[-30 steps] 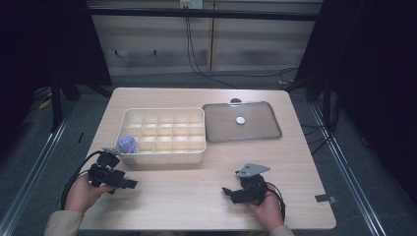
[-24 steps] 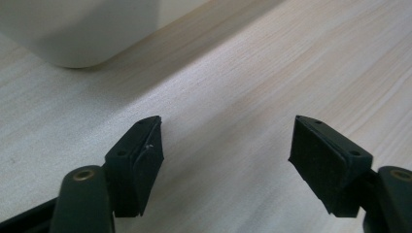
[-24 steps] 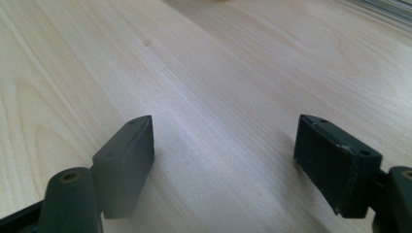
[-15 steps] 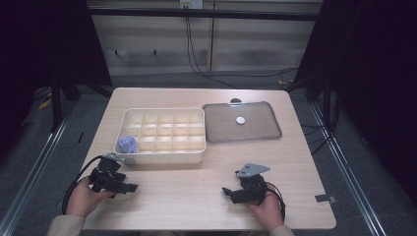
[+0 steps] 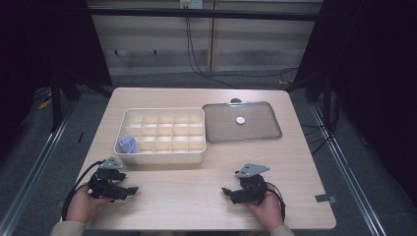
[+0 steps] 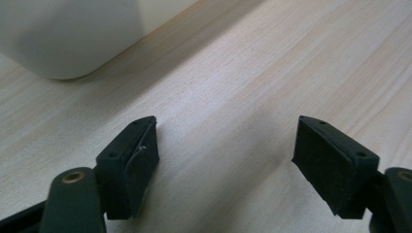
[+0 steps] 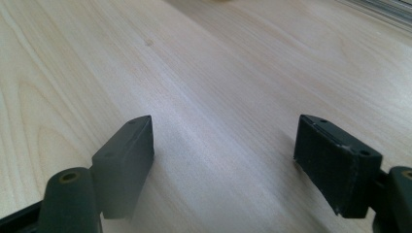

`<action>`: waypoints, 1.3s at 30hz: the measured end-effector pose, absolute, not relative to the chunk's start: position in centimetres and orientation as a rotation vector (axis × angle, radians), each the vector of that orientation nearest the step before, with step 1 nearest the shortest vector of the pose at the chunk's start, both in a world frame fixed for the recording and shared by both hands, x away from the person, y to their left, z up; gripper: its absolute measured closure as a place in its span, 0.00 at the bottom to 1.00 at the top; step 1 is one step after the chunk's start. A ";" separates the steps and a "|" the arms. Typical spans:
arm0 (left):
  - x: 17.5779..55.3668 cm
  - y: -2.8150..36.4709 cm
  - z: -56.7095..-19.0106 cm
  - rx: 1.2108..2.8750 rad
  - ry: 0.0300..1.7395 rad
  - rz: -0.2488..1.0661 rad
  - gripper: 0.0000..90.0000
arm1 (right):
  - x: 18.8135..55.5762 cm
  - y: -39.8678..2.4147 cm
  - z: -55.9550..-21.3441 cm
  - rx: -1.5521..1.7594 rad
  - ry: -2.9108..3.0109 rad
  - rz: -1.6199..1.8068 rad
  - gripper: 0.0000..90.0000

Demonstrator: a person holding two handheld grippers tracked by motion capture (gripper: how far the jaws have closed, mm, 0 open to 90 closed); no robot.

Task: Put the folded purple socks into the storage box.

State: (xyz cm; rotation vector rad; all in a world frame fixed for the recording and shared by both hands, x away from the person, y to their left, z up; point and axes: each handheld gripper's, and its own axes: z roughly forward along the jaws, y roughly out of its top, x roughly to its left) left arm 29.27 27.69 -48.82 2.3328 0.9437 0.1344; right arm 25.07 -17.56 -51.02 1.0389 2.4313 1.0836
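- The left hand-held gripper (image 5: 129, 190) lies low over the pale wooden tabletop (image 5: 187, 196), near the front left corner of the cream plastic organiser box with its grid of small compartments (image 5: 162, 155).
- Its jaws have just been opening and stand wide; in the left gripper view the left hand-held gripper (image 6: 226, 165) has only bare wood between its pads, with a rounded corner of the cream box (image 6: 68, 43) ahead.
- The small lilac crumpled object (image 5: 128, 144) sits in the front left compartment of the box, apart from both tools.
- The right hand-held gripper (image 5: 227, 191) rests near the front edge of the tabletop, jaws also wide and empty, well apart from the box.
- The grey transparent flat lid with a white round knob (image 5: 241, 123) lies beside the box on its right, touching or nearly so.
- By my reading, the placing step is done and the hands are at rest.
- A next move, probably closing the box, would call for the right tool to travel to the lid and take its edge.
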 end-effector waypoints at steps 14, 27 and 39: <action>28.2 27.8 -49.6 2.271 0.918 0.216 0.20 | 25.0 -17.6 -51.0 1.036 2.434 1.080 0.24; 27.4 27.9 -50.2 2.249 0.873 0.278 0.17 | 25.0 -17.5 -51.0 1.029 2.436 1.081 0.24; 27.3 27.7 -50.4 2.235 0.865 0.319 0.16 | 25.0 -17.5 -51.0 1.027 2.440 1.083 0.23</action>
